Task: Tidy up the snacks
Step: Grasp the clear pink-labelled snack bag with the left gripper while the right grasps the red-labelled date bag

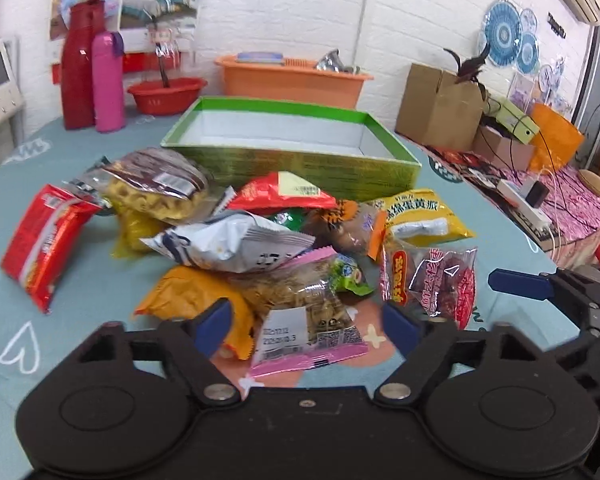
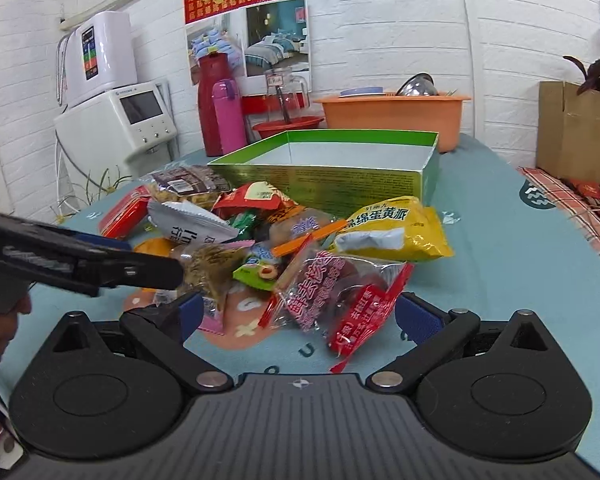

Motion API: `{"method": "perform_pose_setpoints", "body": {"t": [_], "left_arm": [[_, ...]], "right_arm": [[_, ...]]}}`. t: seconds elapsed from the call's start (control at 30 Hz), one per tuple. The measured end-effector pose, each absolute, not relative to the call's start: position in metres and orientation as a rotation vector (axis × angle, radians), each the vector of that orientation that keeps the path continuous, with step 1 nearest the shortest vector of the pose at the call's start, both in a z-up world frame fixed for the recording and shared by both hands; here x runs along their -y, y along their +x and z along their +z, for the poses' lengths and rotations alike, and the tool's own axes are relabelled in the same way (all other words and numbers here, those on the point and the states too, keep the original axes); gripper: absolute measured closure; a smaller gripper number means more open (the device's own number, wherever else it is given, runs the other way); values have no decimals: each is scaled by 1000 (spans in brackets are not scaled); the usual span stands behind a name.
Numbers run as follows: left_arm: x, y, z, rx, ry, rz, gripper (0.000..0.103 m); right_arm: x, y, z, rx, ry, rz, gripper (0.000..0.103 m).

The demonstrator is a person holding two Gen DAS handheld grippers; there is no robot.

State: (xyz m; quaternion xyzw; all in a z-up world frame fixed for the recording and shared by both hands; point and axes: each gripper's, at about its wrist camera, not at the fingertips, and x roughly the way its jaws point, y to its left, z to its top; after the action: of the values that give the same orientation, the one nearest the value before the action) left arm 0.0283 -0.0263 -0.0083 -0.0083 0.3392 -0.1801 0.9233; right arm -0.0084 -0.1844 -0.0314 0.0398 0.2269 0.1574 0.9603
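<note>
A heap of snack packets lies on the teal tablecloth in front of an open green box (image 1: 296, 168) (image 2: 320, 180), whose white inside is bare. My left gripper (image 1: 308, 328) is open low over the near side of the heap. A clear pink-edged packet (image 1: 312, 328) lies between its blue pads (image 1: 216, 326), which do not press it. My right gripper (image 2: 302, 314) is open too, its fingers either side of a clear red-printed packet of dried fruit (image 2: 332, 300) (image 1: 440, 280). A yellow packet (image 2: 392, 228) (image 1: 424, 216) sits to the right of the heap, and a red one (image 1: 44, 240) to the left.
Behind the box stand an orange tub (image 1: 292, 80), a red basin (image 1: 164, 94), a red flask (image 1: 80, 68) and a pink bottle (image 1: 108, 80). A cardboard box (image 1: 436, 108) and cables crowd the right side. A white appliance (image 2: 116, 124) stands at the left edge.
</note>
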Motion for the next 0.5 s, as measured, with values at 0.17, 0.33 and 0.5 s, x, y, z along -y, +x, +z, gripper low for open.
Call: {"method": "perform_pose_setpoints", "body": {"t": [0.17, 0.33, 0.5], "left_arm": [[31, 54, -16, -759, -51, -358, 20], [34, 58, -24, -794, -30, -375, 16], [29, 64, -32, -810, -75, -368, 6]], "right_arm": [[177, -12, -31, -447, 28, 369, 0], [188, 11, -35, -479, 13, 267, 0], [195, 37, -44, -526, 53, 276, 0]]}}
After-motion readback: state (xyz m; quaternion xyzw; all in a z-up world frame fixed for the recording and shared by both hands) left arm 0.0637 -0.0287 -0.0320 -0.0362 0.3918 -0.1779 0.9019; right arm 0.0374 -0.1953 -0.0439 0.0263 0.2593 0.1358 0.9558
